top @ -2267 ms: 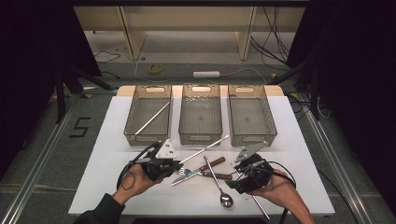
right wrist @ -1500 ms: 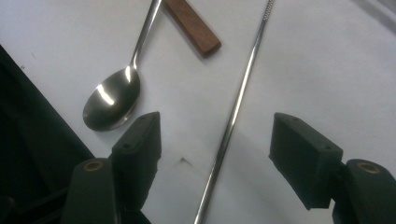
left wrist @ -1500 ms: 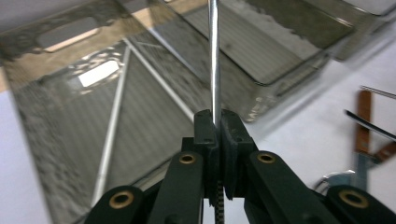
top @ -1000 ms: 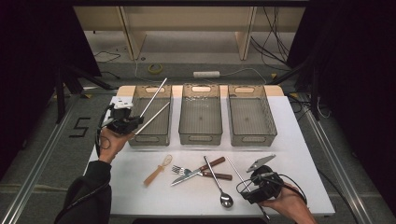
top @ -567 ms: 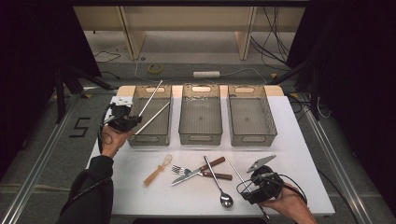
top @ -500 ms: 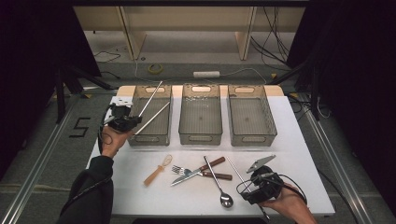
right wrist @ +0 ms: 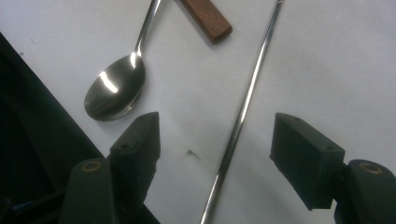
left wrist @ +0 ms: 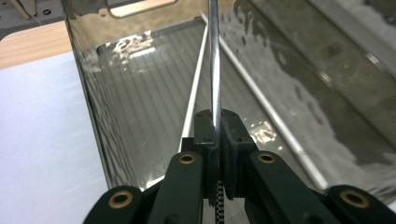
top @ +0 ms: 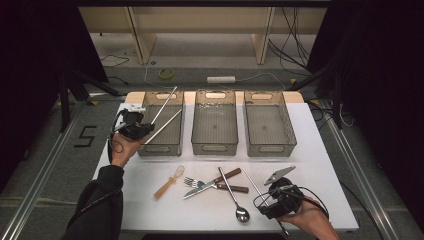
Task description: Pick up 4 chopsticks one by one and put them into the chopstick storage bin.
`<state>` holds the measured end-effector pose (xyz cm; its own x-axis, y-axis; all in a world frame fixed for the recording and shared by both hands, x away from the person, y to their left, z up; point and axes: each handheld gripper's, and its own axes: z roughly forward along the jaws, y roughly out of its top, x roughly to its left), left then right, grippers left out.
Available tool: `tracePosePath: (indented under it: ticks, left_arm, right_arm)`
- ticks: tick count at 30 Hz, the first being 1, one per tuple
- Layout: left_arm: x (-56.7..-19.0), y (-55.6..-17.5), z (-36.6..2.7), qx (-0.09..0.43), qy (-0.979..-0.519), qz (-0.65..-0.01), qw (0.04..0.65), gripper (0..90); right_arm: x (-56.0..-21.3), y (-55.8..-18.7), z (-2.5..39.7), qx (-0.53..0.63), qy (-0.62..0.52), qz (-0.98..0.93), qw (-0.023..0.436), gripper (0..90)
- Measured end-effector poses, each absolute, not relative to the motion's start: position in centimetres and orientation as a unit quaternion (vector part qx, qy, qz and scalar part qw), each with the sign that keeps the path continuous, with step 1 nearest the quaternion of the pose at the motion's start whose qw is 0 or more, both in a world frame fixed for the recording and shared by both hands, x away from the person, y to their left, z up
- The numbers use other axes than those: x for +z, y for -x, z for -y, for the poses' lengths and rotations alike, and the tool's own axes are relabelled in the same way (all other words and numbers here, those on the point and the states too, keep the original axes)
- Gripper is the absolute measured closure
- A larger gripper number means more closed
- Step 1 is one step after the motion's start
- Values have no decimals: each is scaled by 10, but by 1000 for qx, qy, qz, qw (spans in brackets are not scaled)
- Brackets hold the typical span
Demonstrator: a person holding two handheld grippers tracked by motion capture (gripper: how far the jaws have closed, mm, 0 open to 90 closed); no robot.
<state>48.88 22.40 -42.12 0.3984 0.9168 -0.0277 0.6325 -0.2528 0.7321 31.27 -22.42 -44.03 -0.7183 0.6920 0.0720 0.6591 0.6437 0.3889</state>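
The left gripper (top: 134, 125) is clamped on a thin steel rod (left wrist: 214, 60) and holds it over the left bin (top: 176, 97), rod tip angled up toward the far rim. A second rod (left wrist: 194, 93) already lies slanted inside that bin. To do this well, I'd say the rod should be lowered until it runs along the bin's length beside the other one, tip dipped below the rim before the jaws let go, so it doesn't bounce off the wall or tip out.

The right gripper (right wrist: 215, 140) hangs with its jaws wide apart, straddling another rod (right wrist: 243, 112) that lies flat on the worktop (top: 320, 150). That one is slim and round and will likely roll; closing squarely across it, near the middle, looks safest.

The bins are smoky clear plastic with ribbed floors and cut-out handles, glossy enough to throw reflections. The rods are polished metal, straight and uniform. Nearby lie a spoon (right wrist: 116, 86) with a bright mirrored bowl, a fork (top: 192, 182), a wooden-handled piece (right wrist: 208, 18) and a small pale wooden spoon (top: 170, 181). The worktop is matte white.
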Motion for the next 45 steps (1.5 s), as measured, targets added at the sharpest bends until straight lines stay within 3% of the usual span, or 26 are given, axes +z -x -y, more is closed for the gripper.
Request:
tracePosePath:
  ticks: [14, 20, 28, 34, 45]
  left_arm:
    - [-434, -496, -227, 201, -762, -523, 324, 844]
    - [-428, -493, -229, 212, -752, -529, 330, 649]
    - [-411, -471, -224, 175, -754, -519, 364, 400]
    - [-397, -448, -215, 163, -763, -492, 387, 316]
    - [-394, -415, -195, 152, -782, -450, 403, 246]
  right_arm:
    - [-441, -313, 224, 198, -370, -907, 40, 337]
    - [-439, -313, 225, 198, -372, -906, 42, 337]
    - [-440, -314, 227, 184, -379, -906, 45, 359]
    - [-442, -315, 228, 157, -385, -908, 44, 419]
    - [-445, -316, 225, 122, -381, -916, 33, 532]
